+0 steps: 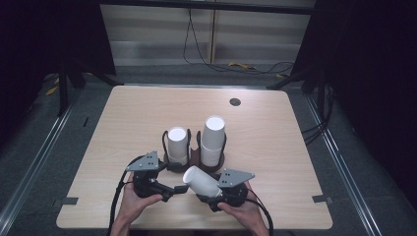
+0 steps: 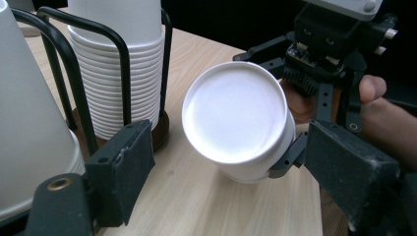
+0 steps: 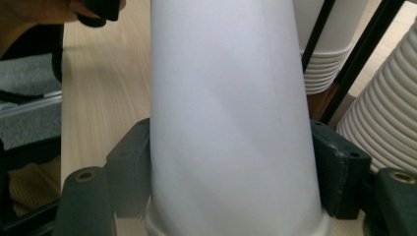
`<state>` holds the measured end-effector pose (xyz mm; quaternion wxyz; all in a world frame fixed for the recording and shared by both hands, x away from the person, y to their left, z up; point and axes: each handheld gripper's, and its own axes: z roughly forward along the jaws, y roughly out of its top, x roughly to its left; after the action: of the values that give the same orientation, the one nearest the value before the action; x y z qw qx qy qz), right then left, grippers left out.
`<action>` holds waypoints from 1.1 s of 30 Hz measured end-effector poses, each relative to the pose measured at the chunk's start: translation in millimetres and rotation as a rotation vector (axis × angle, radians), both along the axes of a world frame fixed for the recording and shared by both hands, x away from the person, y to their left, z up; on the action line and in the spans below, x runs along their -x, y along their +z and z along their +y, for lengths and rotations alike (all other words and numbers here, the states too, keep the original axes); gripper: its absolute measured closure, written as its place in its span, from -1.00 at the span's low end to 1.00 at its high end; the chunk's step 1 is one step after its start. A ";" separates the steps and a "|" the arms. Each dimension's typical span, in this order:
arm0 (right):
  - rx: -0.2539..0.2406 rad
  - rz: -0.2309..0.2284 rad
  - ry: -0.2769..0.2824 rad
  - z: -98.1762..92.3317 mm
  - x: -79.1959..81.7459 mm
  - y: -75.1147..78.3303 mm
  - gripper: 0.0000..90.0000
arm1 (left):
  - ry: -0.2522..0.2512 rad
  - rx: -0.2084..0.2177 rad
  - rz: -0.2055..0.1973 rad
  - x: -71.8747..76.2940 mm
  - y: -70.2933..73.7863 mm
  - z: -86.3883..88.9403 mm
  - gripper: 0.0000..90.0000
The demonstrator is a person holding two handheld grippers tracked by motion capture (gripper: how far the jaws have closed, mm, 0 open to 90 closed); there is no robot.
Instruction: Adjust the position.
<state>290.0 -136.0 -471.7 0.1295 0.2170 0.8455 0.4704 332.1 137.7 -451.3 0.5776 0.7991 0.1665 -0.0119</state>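
Fingers, right gripper: closed on a white paper cup, one dark pad pressed to each side of the cup wall near its rim. Cup held off the surface, tilted, closed base pointing up and toward the left gripper, rim end seated between the pads.

Fingers, left gripper: standing apart, nothing between them; in the left gripper view the two pads frame the base of the held cup without touching it. Tips lie just beside the cup's base in the high view.

Hands: left hand and right hand each wrapped around a gripper body at the near edge of the surface.

Cup stacks: two stacks of white paper cups, inverted, standing in a black wire holder on a dark round base, just behind the grippers. Left stack shorter; right stack taller. Ribbed rims of nested cups show clearly in the right gripper view.

Surface: light wood-grain tabletop with rounded corners; small dark round grommet toward the far edge.

Surroundings: grey floor, black cables and a yellow item beyond the far edge; dark curtains to both sides.
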 end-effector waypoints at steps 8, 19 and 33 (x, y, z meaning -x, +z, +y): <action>0.061 0.004 0.034 1.5 -5.1 9.9 -0.37 | -0.005 -0.027 -0.011 -0.7 2.2 -1.6 -0.59; 0.129 0.019 0.060 2.1 -8.1 16.2 -0.35 | -0.026 -0.073 -0.034 -1.0 9.2 -3.8 -0.59; 0.204 0.056 0.103 2.8 -14.3 24.4 -0.35 | -0.025 -0.066 -0.024 -2.4 8.1 -4.9 -0.63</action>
<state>304.3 -133.2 -447.3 0.1030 0.1718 0.9024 0.3815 334.5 132.8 -443.2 0.5526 0.8199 0.1500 -0.0042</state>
